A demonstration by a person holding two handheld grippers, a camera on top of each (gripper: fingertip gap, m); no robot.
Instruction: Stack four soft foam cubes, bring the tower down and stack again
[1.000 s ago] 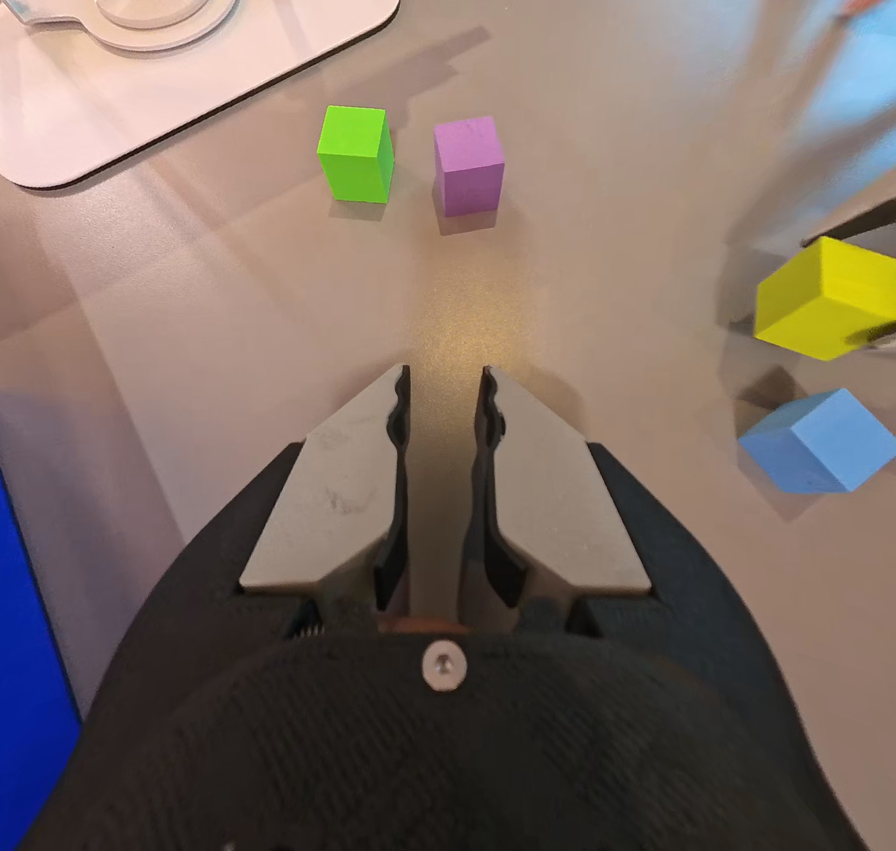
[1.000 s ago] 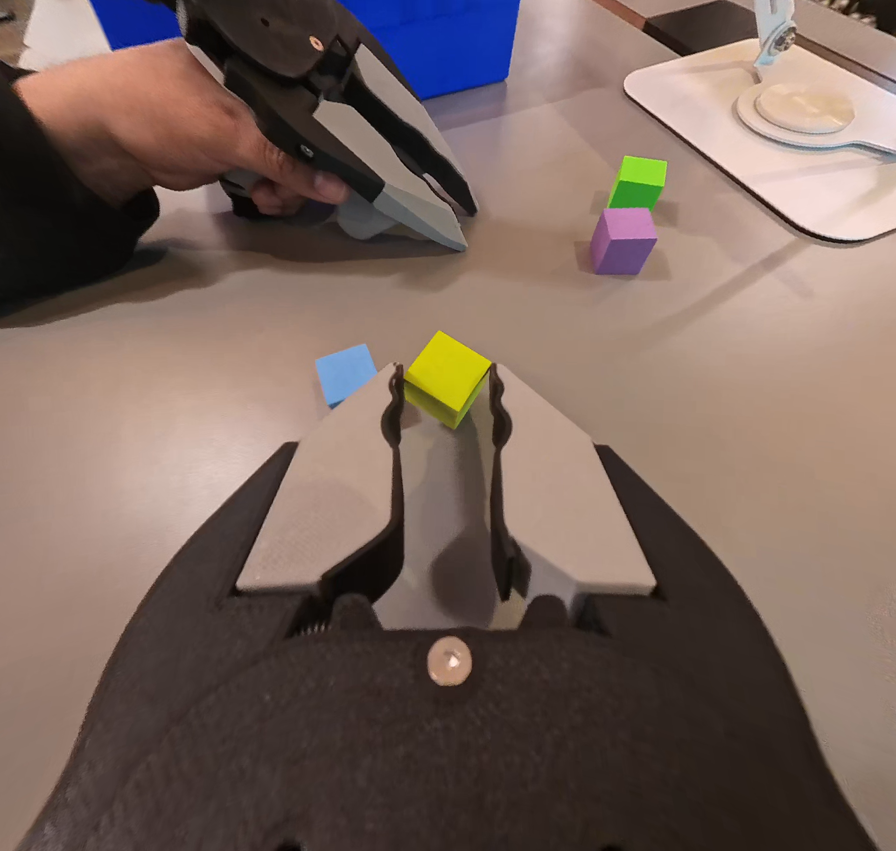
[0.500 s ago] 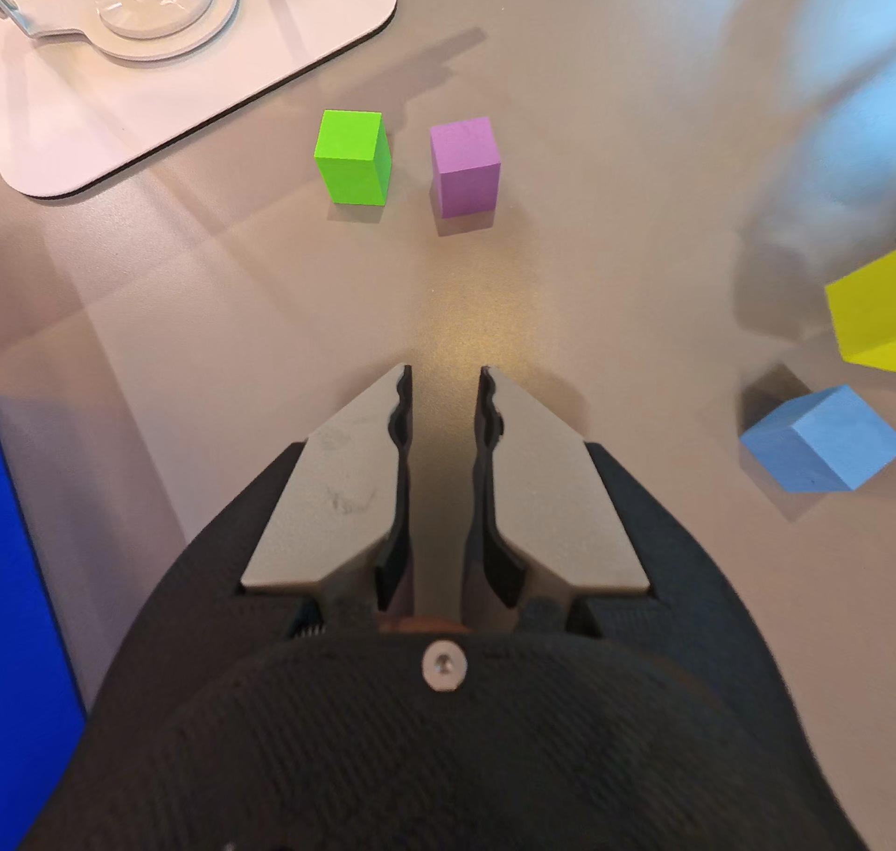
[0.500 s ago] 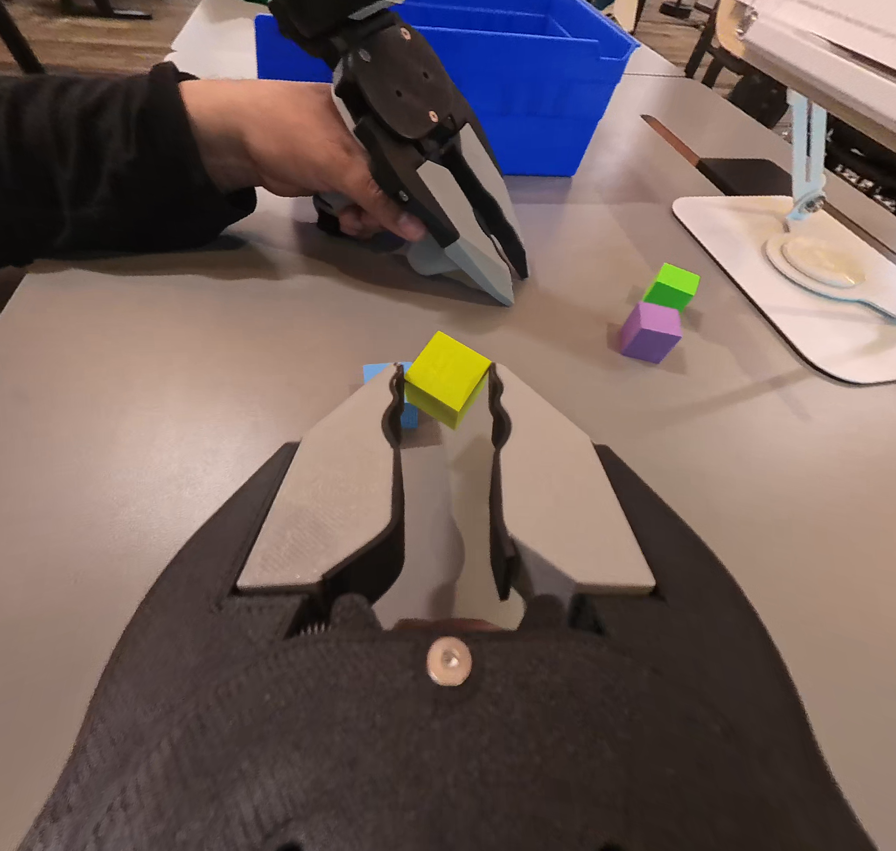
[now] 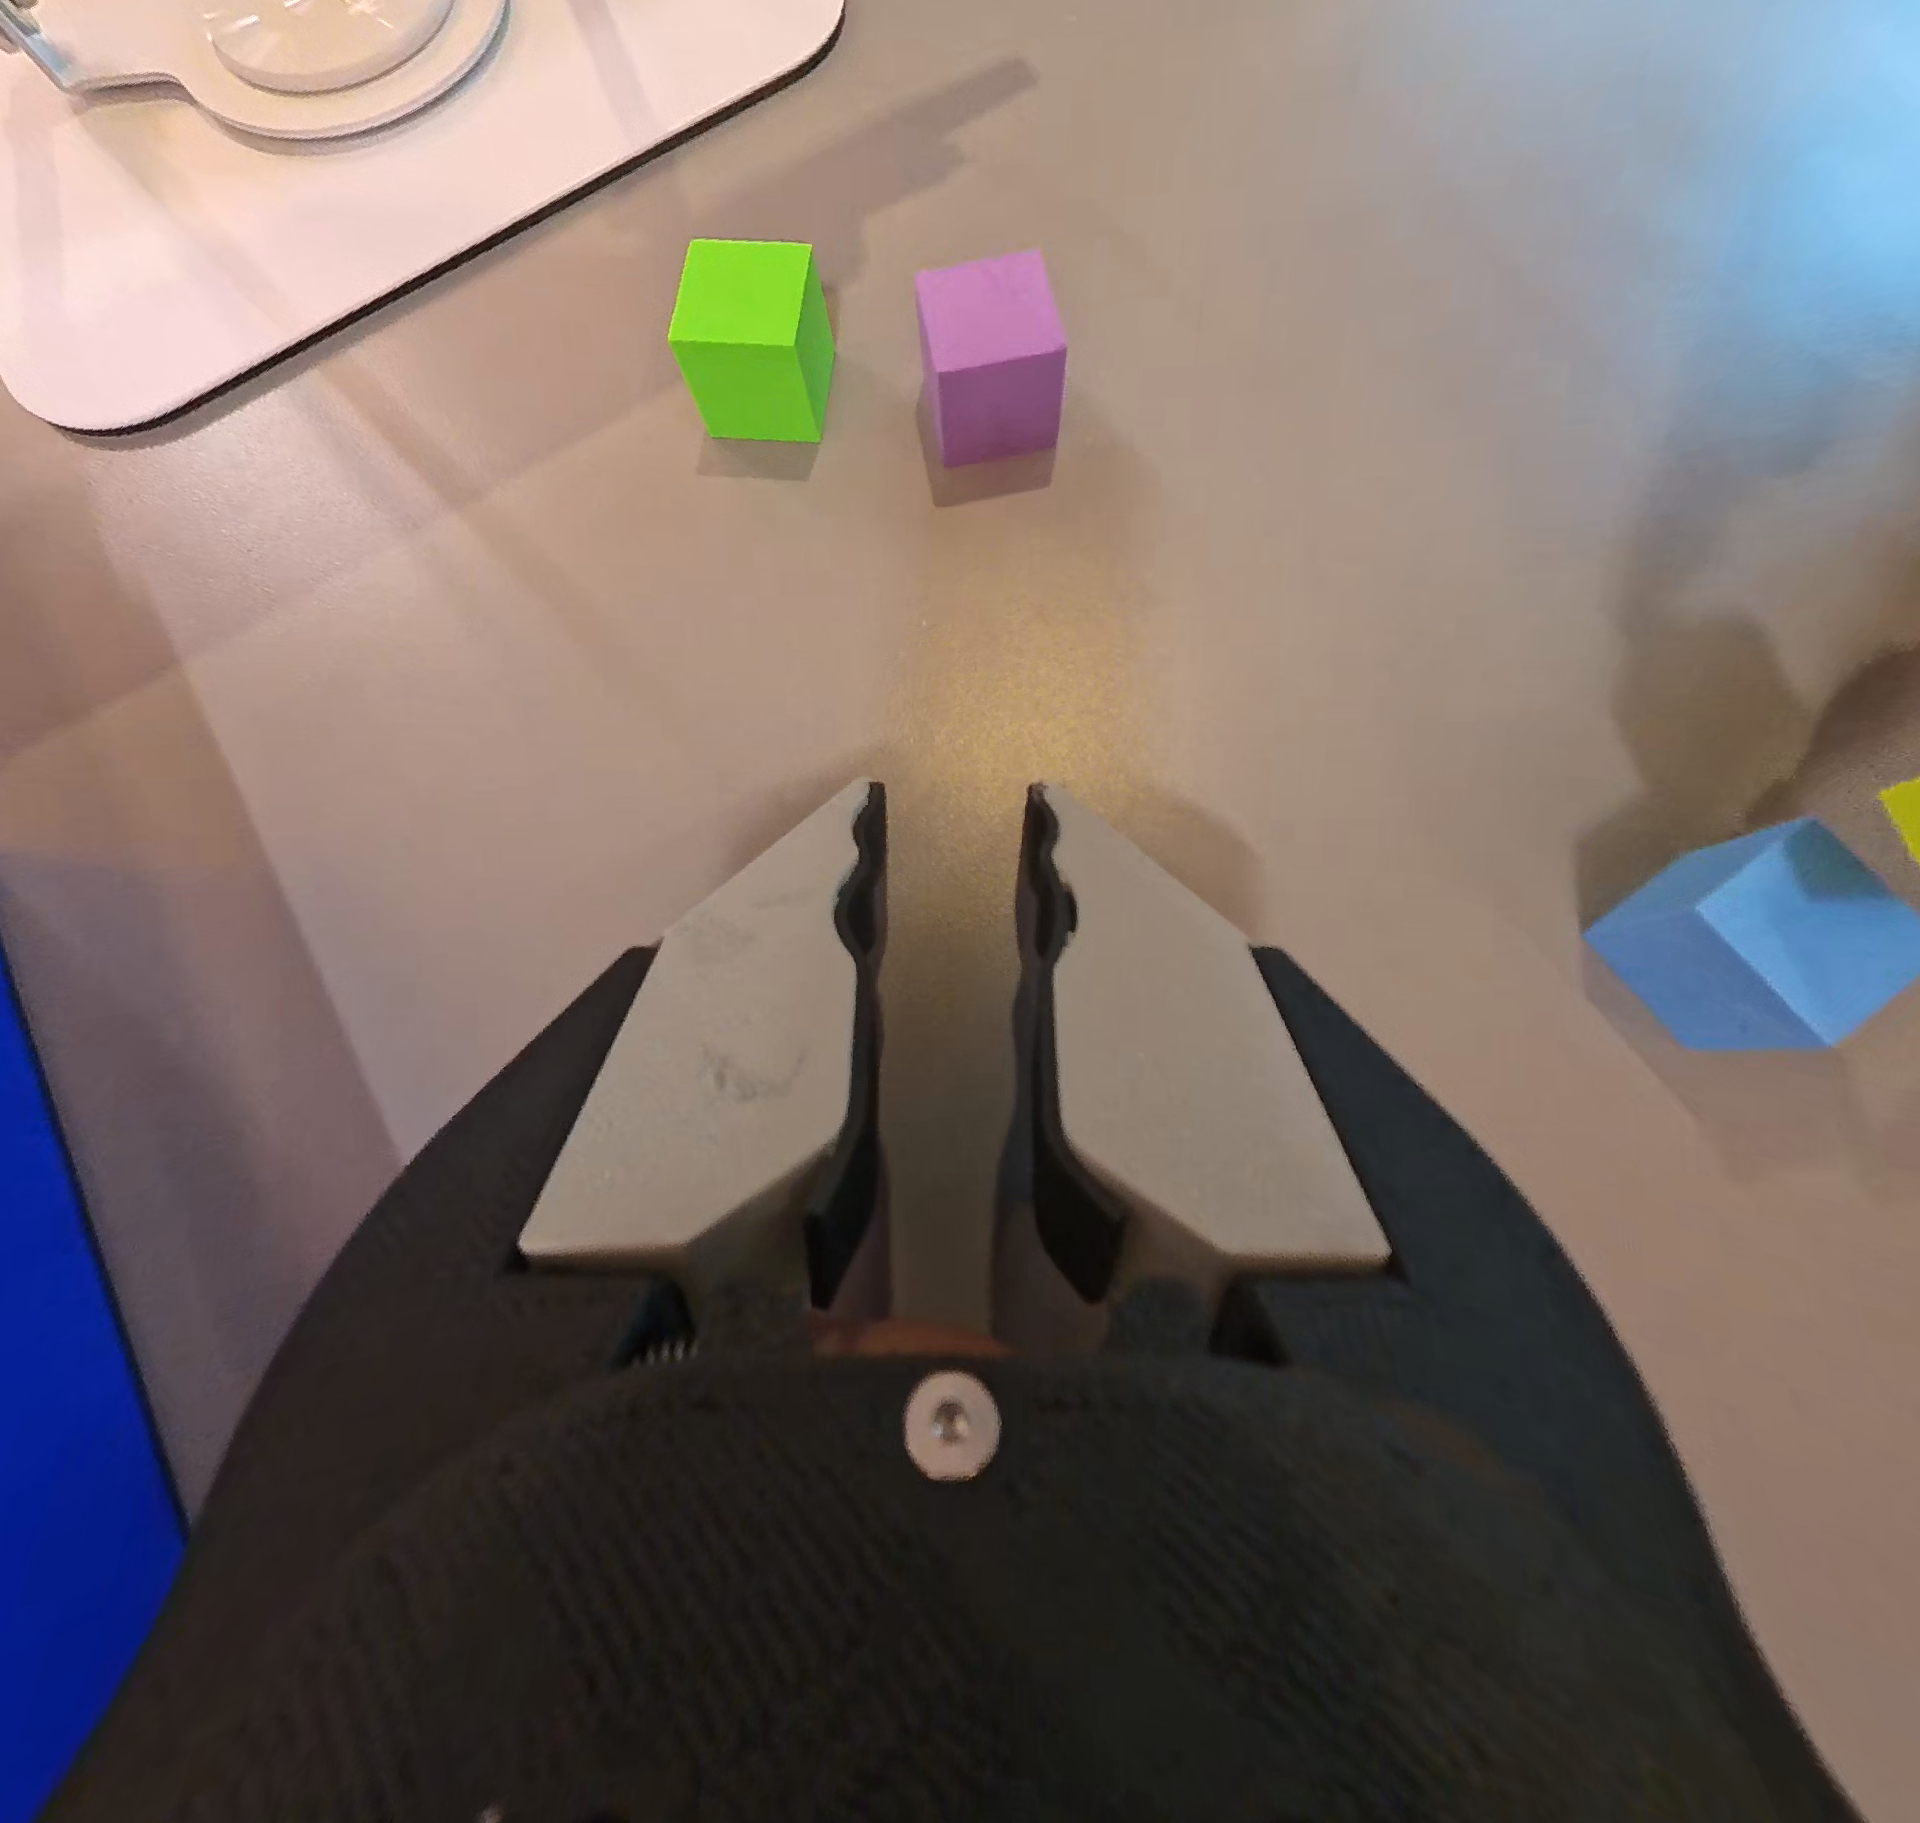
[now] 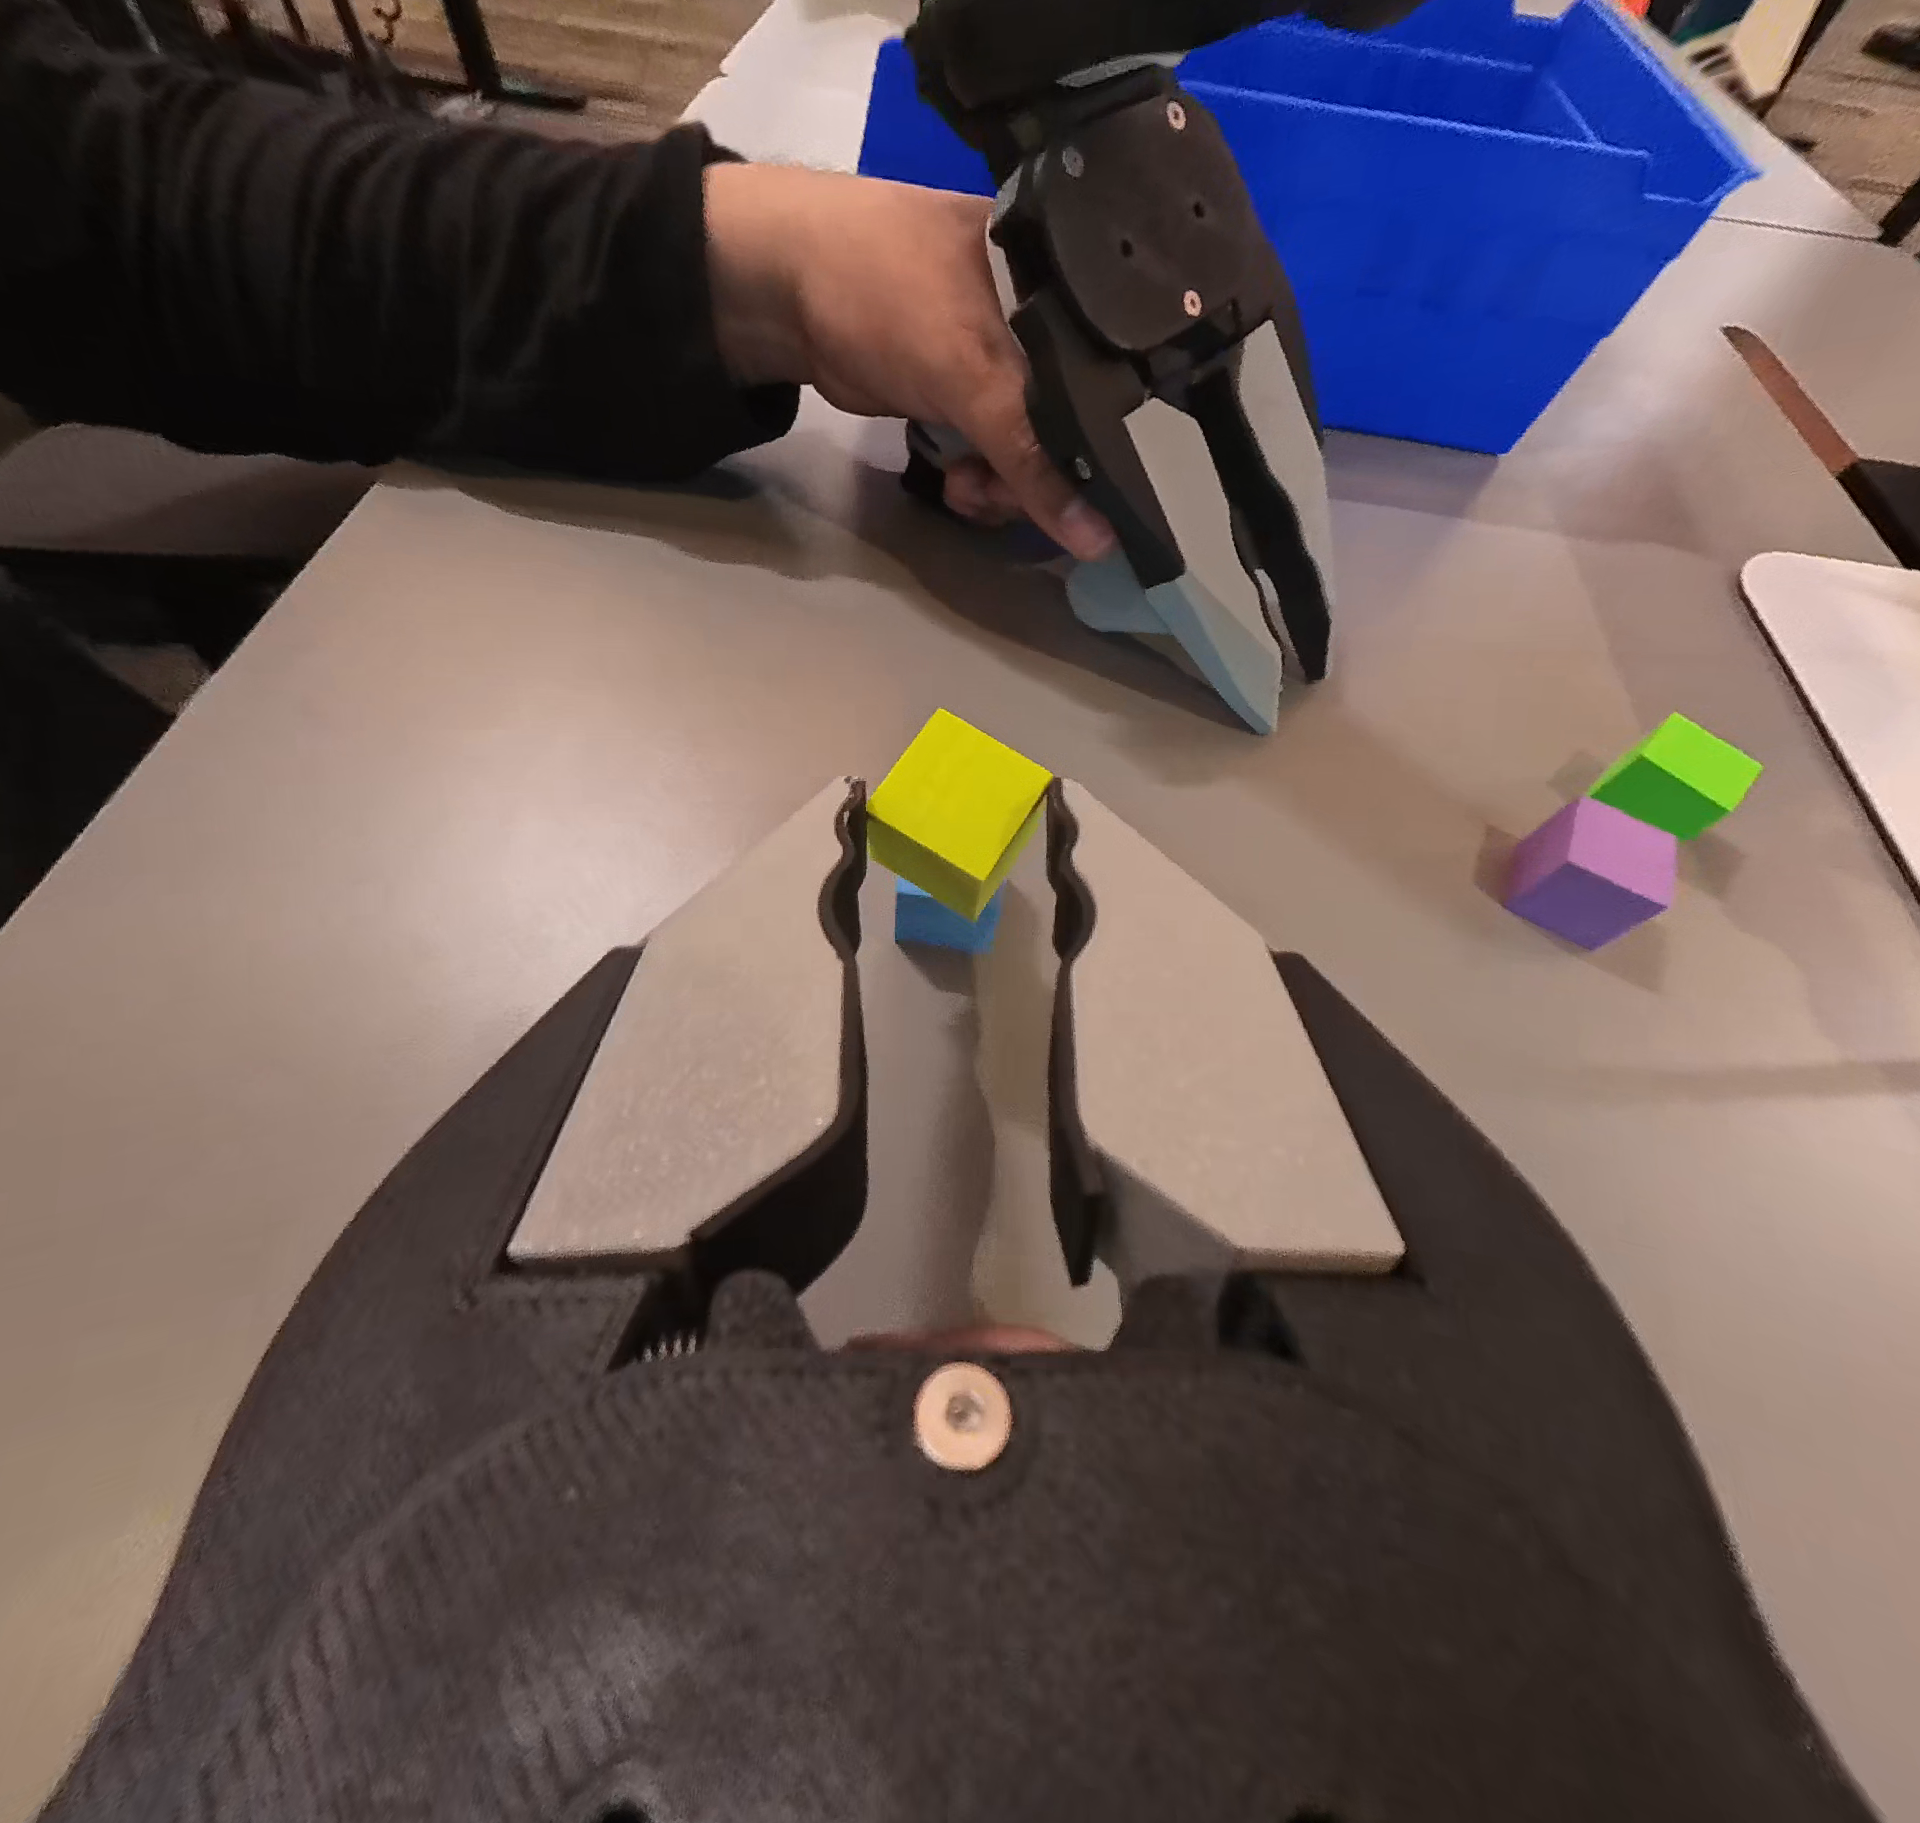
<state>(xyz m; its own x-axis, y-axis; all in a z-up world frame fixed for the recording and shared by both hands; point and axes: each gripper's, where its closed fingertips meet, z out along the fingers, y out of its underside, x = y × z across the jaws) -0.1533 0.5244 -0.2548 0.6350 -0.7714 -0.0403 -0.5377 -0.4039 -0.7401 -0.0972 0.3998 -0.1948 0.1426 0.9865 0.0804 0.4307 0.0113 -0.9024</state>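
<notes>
My right hand-held gripper (image 6: pixel 951 817) is clamped on the yellow cube (image 6: pixel 956 812), just above the blue cube (image 6: pixel 945 919); next I lower it squarely. The left hand-held gripper (image 5: pixel 954 799) idles, slightly apart, empty; green cube (image 5: pixel 750 352) at its 11 o'clock.

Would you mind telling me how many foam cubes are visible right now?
4. The yellow cube is held in the right claw, above the blue cube on the table; the green cube and purple cube sit together farther right.

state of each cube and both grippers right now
yellow cube: clamped in right gripper, lifted above blue cube
blue cube: flat on table, free
green cube: on table, free
purple cube: on table, free
left gripper: open, empty
</notes>
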